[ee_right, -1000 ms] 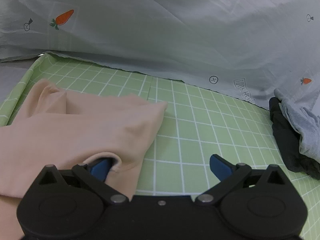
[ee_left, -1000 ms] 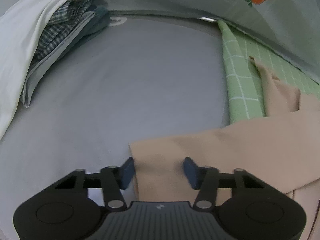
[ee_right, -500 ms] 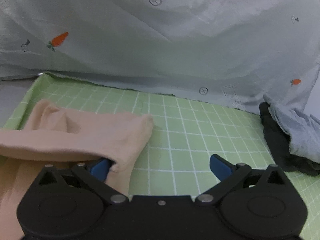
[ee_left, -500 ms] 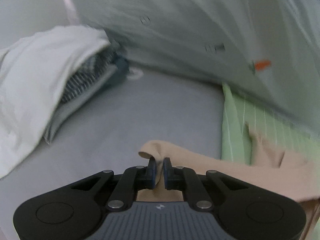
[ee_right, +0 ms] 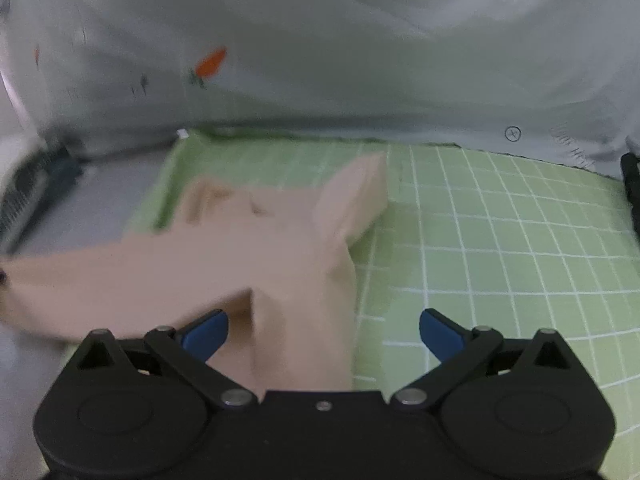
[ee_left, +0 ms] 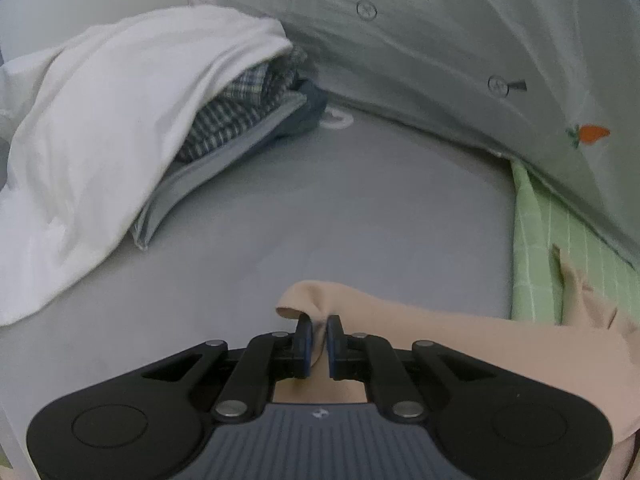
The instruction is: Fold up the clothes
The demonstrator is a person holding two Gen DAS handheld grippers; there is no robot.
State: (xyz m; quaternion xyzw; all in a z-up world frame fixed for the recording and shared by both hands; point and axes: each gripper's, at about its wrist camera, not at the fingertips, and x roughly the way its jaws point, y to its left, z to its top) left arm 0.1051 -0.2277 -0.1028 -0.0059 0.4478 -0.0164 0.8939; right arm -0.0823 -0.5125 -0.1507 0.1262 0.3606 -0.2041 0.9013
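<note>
Left tool (ee_left: 317, 334) pinches peach garment (ee_left: 460, 336); right tool (ee_right: 323, 330) apparently gapes.

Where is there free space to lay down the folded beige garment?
The grey surface is bare between the stacked clothes and the green checked mat. The mat is also bare to the right of the beige garment. The far left is crowded by the stack. The left gripper pinches the garment; the right gripper is open.

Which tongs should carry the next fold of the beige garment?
Left. The left tongs are shut on the beige garment with an edge pinched. The right tongs are open, cloth between their fingers ungripped.
</note>
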